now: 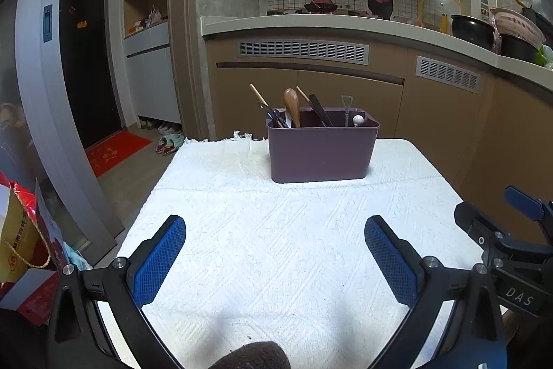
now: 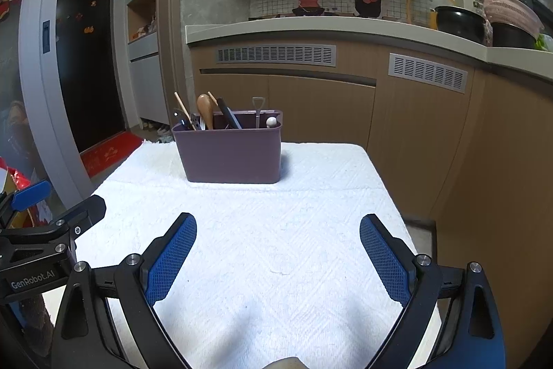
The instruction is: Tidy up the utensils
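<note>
Left wrist view: left gripper [image 1: 275, 251] spread wide, nothing between fingers, hovering over white cloth [image 1: 276, 248] near front edge. Purple bin [image 1: 322, 147] near far edge of tabletop, utensils [image 1: 292, 108] standing inside.

Right wrist view: right gripper [image 2: 278, 251] also released, empty. Bin [image 2: 230, 153] toward far-left corner.

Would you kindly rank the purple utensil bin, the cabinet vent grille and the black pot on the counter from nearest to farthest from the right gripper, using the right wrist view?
Measured from the right gripper:
1. Purple utensil bin, ahead and slightly left, on the white cloth.
2. Cabinet vent grille, behind the bin, under the counter edge.
3. Black pot, far right, up on the counter.
</note>
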Demonstrator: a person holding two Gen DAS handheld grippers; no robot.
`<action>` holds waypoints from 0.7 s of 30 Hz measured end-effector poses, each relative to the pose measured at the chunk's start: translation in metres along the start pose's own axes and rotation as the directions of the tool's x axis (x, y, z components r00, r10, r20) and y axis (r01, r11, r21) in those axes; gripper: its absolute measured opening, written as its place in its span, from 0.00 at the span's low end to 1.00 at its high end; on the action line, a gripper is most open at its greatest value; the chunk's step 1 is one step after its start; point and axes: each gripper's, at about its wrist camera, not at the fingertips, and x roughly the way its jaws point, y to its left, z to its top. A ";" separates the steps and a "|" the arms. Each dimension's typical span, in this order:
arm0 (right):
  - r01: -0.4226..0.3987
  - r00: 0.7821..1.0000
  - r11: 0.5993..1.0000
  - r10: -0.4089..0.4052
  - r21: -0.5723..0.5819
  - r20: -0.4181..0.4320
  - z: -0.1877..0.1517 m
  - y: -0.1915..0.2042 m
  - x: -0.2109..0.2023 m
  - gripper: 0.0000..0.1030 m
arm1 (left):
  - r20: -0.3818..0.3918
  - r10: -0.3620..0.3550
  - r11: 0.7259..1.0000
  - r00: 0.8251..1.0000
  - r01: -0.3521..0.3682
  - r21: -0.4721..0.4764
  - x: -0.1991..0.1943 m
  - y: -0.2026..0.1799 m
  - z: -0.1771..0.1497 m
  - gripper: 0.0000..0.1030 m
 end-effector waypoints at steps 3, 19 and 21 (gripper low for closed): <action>0.000 1.000 1.000 0.000 0.001 0.000 0.000 0.000 0.000 0.93 | 0.001 -0.001 1.000 1.000 0.001 0.001 -0.001 -0.001 -0.001 1.00; -0.001 1.000 1.000 0.001 0.001 0.014 0.001 0.000 -0.003 0.93 | 0.009 -0.004 1.000 1.000 0.004 0.001 -0.003 -0.002 0.001 1.00; 0.000 1.000 1.000 0.000 -0.002 0.016 0.001 0.001 -0.003 0.93 | 0.009 -0.005 1.000 1.000 0.005 0.002 -0.004 -0.002 0.001 1.00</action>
